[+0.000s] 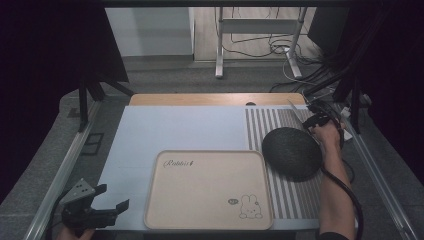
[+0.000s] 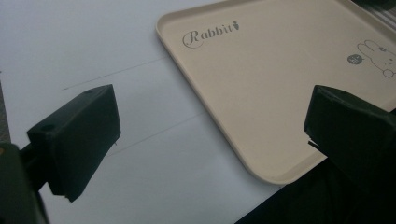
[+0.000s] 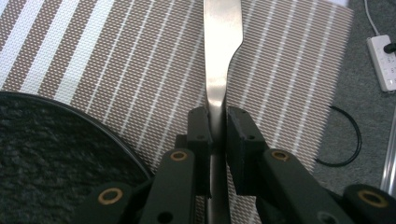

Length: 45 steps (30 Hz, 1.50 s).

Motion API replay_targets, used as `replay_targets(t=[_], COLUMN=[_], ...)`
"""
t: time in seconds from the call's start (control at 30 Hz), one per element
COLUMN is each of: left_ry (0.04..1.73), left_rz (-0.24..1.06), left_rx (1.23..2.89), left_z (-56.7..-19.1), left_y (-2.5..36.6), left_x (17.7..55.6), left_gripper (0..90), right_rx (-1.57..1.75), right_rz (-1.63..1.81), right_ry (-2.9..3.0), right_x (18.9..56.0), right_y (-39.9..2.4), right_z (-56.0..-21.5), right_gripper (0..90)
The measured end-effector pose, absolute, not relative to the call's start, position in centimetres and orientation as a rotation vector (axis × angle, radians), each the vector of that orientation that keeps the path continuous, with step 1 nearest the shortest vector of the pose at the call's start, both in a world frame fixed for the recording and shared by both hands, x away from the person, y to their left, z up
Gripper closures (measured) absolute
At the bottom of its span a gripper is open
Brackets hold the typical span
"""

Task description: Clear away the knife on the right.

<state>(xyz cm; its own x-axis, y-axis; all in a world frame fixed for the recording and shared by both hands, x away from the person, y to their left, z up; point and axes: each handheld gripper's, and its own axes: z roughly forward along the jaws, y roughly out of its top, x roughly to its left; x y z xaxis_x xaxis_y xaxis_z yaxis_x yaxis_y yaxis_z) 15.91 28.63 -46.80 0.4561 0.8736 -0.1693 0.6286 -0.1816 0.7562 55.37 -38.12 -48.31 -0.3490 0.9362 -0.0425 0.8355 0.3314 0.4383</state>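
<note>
My right gripper (image 1: pixel 313 120) is shut on a flat silver metal utensil (image 1: pixel 296 110), a knife by its look, at the far right of the table. In the right gripper view the jaws (image 3: pixel 217 119) pinch the utensil (image 3: pixel 222 37) at its narrow neck, and the wider end points away over the striped placemat (image 3: pixel 140 60). A dark round plate (image 1: pixel 292 152) lies on that placemat just left of the hand; its rim and rough face (image 3: pixel 51 144) show close by. My left gripper (image 1: pixel 114 196) stands open at the table's near left corner, and between its jaws (image 2: pixel 210 126) lies the beige rabbit tray (image 2: pixel 261 84).
The beige tray (image 1: pixel 209 190) lies front and centre on a white mat (image 1: pixel 175 130), with nothing on it. The striped placemat (image 1: pixel 265 125) covers the right side. A power strip (image 3: pixel 383 60) and cables lie on the grey floor past the table's right edge. A metal rail (image 1: pixel 65 165) runs along the left.
</note>
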Motion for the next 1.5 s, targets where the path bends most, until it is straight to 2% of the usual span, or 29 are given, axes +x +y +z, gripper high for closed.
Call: replay_targets(t=[0.43,0.9,1.13,1.5], left_ry=[1.263,1.261,1.262,1.259], left_rz=[0.386,0.388,0.390,0.391], left_rx=[1.908,1.914,1.917,1.918], left_z=[-46.8,-46.8,-46.8,-46.8], left_y=[28.6,28.5,28.5,28.5], left_x=[16.0,16.0,16.0,16.0], left_gripper=[3.9,3.9,3.9,3.9], right_rx=[1.610,1.558,1.506,1.415], right_rz=[0.575,0.663,0.708,0.715], right_ry=[2.256,2.249,2.294,2.389], right_x=[54.0,52.3,50.7,48.3], right_y=[-40.5,-40.1,-38.4,-34.3], right_z=[-46.3,-43.5,-42.4,-42.7], right_gripper=[80.4,80.4,80.3,80.3])
